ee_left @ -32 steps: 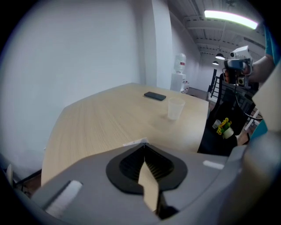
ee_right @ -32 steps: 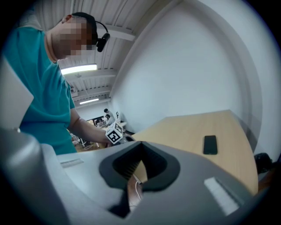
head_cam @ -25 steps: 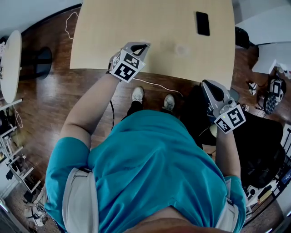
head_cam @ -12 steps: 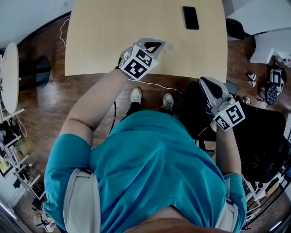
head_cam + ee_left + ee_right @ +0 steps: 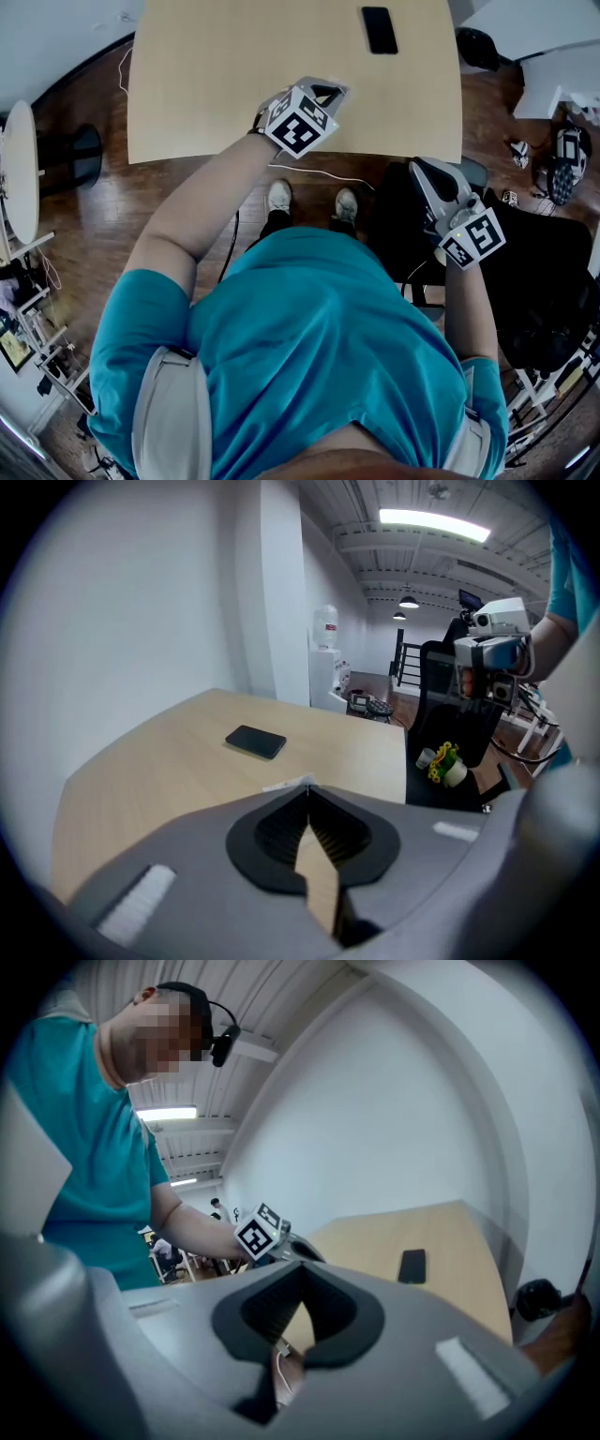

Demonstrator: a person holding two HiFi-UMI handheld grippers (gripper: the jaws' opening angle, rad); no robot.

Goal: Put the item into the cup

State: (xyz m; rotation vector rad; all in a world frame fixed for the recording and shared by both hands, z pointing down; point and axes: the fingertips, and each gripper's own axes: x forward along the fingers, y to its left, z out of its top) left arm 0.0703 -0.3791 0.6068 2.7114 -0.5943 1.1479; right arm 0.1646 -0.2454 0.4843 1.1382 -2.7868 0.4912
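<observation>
1. the step in hand looks like the very start: nothing is picked up yet, and neither gripper is near the task's things.
2. the left gripper point(image 5: 326, 92) hangs over the near edge of the desk point(image 5: 234, 84), pointing steeply down, its jaws closed tip to tip with nothing between them.
3. the right gripper point(image 5: 424, 172) is off the desk, past its near right corner and above a black chair point(image 5: 403, 234); its jaws also meet and hold nothing.
4. the desk carries only a phone point(image 5: 379, 29) near its far right corner.
5. the task's things show in the left gripper view, on the chair seat beyond the desk's right edge: a yellow and green item point(image 5: 443, 757) just beside a white cup point(image 5: 457, 773), with a small clear cup point(image 5: 425, 757) on its other side (too small to tell whether they touch, or which cup is meant).
6. the next move, as i judge it, calls for one gripper to open its jaws, swing to the chair seat and close on the item without knocking over either cup.
</observation>
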